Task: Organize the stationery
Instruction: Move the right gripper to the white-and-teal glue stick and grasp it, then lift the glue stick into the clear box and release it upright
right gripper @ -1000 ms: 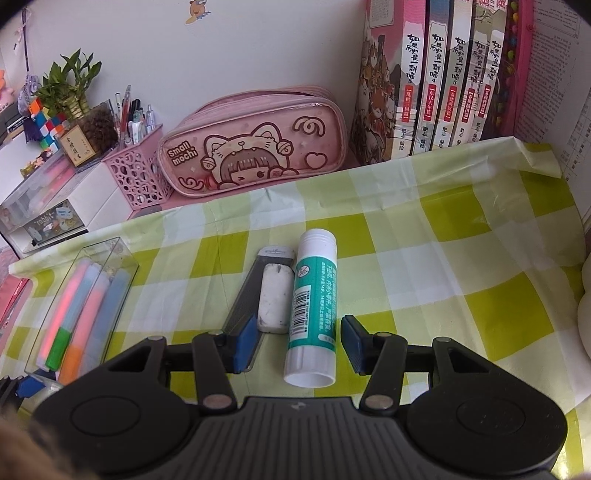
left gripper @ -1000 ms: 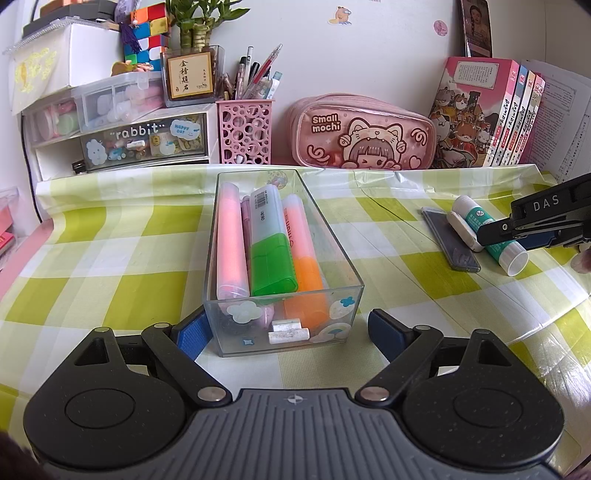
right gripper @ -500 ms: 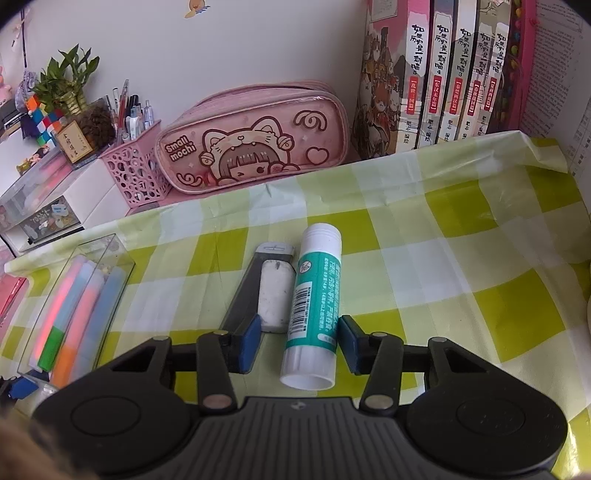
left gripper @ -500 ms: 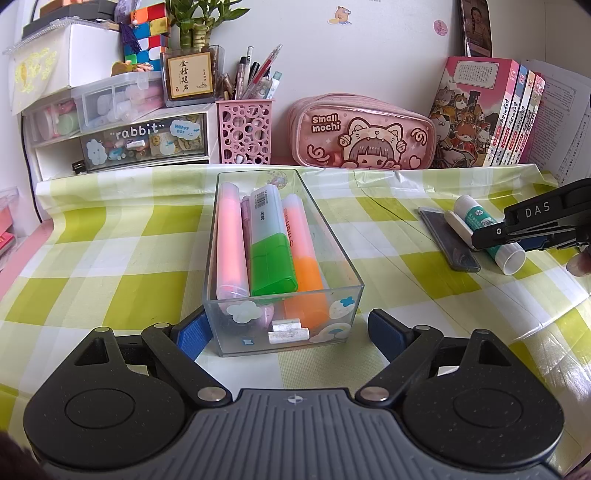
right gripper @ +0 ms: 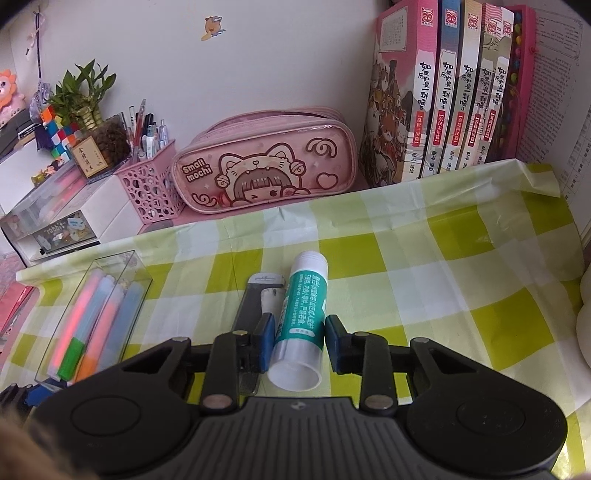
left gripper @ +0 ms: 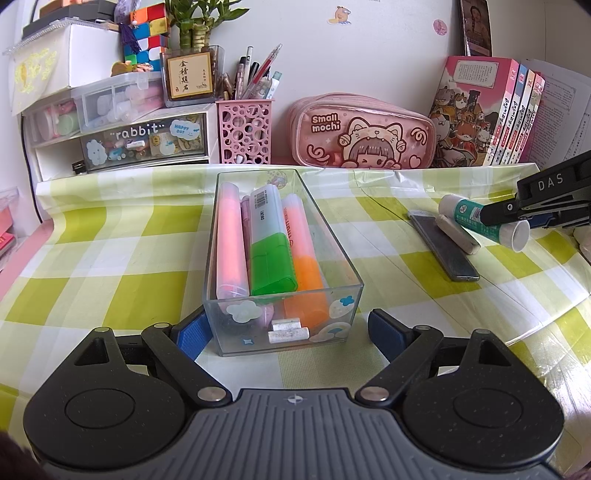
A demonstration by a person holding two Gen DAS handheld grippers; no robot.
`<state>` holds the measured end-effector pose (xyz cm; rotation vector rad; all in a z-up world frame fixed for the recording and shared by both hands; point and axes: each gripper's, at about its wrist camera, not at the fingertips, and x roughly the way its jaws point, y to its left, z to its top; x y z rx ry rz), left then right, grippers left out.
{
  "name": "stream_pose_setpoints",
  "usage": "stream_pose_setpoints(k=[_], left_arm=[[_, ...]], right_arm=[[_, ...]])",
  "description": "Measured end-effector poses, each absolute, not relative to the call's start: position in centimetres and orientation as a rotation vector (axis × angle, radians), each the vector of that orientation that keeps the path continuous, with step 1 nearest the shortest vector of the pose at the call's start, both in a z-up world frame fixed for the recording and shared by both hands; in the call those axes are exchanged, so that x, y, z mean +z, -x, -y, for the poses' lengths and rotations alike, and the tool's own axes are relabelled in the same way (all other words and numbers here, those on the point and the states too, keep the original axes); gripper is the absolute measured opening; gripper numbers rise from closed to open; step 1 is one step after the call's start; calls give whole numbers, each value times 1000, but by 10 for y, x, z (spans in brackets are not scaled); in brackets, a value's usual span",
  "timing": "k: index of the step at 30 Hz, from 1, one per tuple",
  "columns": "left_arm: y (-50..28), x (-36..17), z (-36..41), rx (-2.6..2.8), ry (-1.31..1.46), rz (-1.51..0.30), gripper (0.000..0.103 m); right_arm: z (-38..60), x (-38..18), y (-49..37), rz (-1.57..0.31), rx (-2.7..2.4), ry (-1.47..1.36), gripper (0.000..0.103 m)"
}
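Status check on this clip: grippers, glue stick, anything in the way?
Right gripper shut on glue stick, one end tilted up. Left gripper open, straddling clear organizer box. Eraser and dark flat case lie right beside the glue stick.

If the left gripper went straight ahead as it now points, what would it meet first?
The clear box of highlighters: its near end already sits between the open left gripper fingers, so the gripper body would likely push against it.

Books point(right gripper: 439, 99), a Rubik's cube point(left gripper: 146, 33) and perhaps bamboo point(left gripper: 192, 22) behind.
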<state>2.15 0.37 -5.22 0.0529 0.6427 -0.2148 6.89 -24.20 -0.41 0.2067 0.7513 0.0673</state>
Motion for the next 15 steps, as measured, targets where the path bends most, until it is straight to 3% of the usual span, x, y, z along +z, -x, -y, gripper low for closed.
stream_pose_setpoints(k=[15], left_arm=[[-21, -52, -4, -216, -51, -642, 86]], right_arm=[[201, 14, -65, -727, 180, -167, 41]])
